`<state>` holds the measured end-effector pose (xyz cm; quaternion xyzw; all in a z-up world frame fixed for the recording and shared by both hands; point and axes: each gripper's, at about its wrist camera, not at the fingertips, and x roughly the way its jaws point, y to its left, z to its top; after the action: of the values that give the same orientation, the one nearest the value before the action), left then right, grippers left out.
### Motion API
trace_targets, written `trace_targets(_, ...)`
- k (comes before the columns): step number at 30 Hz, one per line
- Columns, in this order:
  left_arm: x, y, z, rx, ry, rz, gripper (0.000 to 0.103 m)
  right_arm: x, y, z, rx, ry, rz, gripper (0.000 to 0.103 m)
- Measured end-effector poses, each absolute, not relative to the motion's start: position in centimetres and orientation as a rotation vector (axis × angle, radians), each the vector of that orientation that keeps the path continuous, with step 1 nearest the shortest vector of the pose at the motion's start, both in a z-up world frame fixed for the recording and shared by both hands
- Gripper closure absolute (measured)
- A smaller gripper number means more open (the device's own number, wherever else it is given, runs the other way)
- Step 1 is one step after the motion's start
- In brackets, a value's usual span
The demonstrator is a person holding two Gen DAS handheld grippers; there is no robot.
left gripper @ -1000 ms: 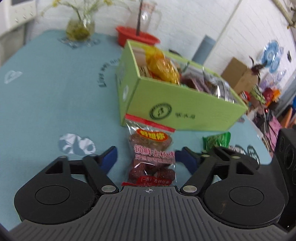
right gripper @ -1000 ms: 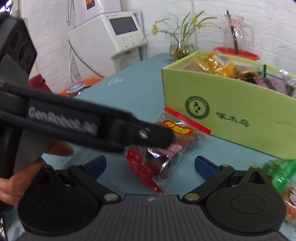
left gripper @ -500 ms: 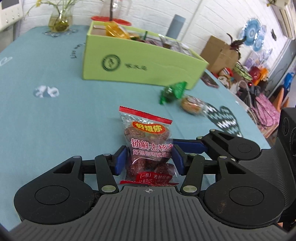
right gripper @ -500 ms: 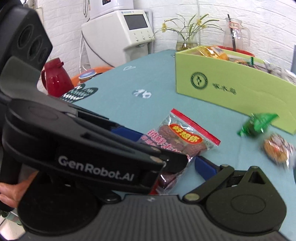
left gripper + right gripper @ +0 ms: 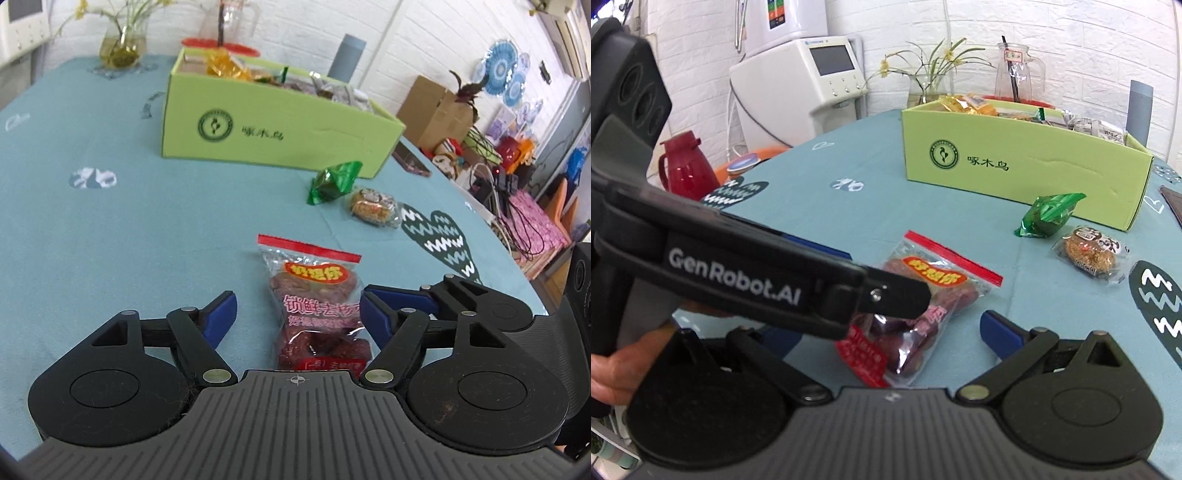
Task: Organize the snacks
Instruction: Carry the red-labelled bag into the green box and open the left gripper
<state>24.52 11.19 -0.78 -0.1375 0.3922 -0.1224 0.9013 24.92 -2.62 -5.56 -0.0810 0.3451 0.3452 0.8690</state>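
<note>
done: green box (image 5: 280, 136) already holds several snacks;
left: we've got the date packet (image 5: 317, 306), green candy (image 5: 334, 182) and rice cake (image 5: 373, 206) loose on the tabletop (image 5: 110, 229);
left tool (image 5: 295, 317): opening around the packet, no grip;
right tool (image 5: 886, 332): open, empty

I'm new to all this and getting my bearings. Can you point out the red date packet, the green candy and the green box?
red date packet (image 5: 314, 295), left wrist view, printed front.
green candy (image 5: 1047, 216), right wrist view, wrapper's middle.
green box (image 5: 1034, 173), right wrist view, front wall.
</note>
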Motion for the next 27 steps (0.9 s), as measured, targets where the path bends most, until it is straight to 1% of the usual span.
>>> trace_targets(1, 24.8, 11.3, -1.2, -0.298, 0.812, -0.271, 0.048, 24.8, -2.4, -5.7, -0.190, 0.707, 0.719, 0.001)
trace_targets(2, 24.9, 11.3, -1.3, -0.302, 0.802, -0.287, 0.058, 24.7, -2.0, -5.6, -0.208, 0.703, 0.726, 0.002)
trace_targets(3, 25.0, 11.4, -1.3, -0.318, 0.799, -0.316, 0.073, 24.5, -1.7, -5.5, -0.210, 0.692, 0.735, 0.003)
trace_targets(4, 25.0, 11.6, -1.4, -0.336, 0.801, -0.332, 0.073, 24.4, -1.5, -5.5, -0.211, 0.693, 0.730, 0.006)
trace_targets(5, 25.1, 11.8, -1.5, -0.345, 0.801, -0.328, 0.073, 24.4, -1.5, -5.4, -0.216, 0.687, 0.726, 0.013)
trace_targets(6, 25.2, 12.0, -1.5, -0.353, 0.795, -0.326, 0.075, 24.4, -1.4, -5.3, -0.218, 0.681, 0.720, 0.018)
trace_targets(10, 25.8, 12.1, -0.6, -0.374, 0.791, -0.317, 0.078, 25.0, -1.1, -4.5, -0.208, 0.672, 0.720, 0.019)
trace_targets(14, 28.1, 11.9, 3.5, -0.322, 0.702, -0.307, 0.077, 27.6, -0.7, -1.3, -0.219, 0.584, 0.728, 0.019)
trace_targets(19, 35.2, 12.3, 8.8, -0.288, 0.609, -0.308, 0.077, 34.9, 0.2, 3.3, -0.278, 0.462, 0.705, 0.019)
trace_targets(21, 39.2, 12.4, 10.2, -0.274, 0.597, -0.307, 0.078, 38.6, 0.5, 4.3, -0.287, 0.451, 0.695, 0.017)
trace_targets(24, 44.8, 12.4, 10.0, -0.257, 0.627, -0.299, 0.078, 44.5, 0.8, 4.6, -0.276, 0.487, 0.677, 0.017)
trace_targets(27, 49.0, 12.7, 8.1, -0.262, 0.663, -0.255, 0.078, 48.9, 1.6, 3.0, -0.281, 0.559, 0.670, 0.019)
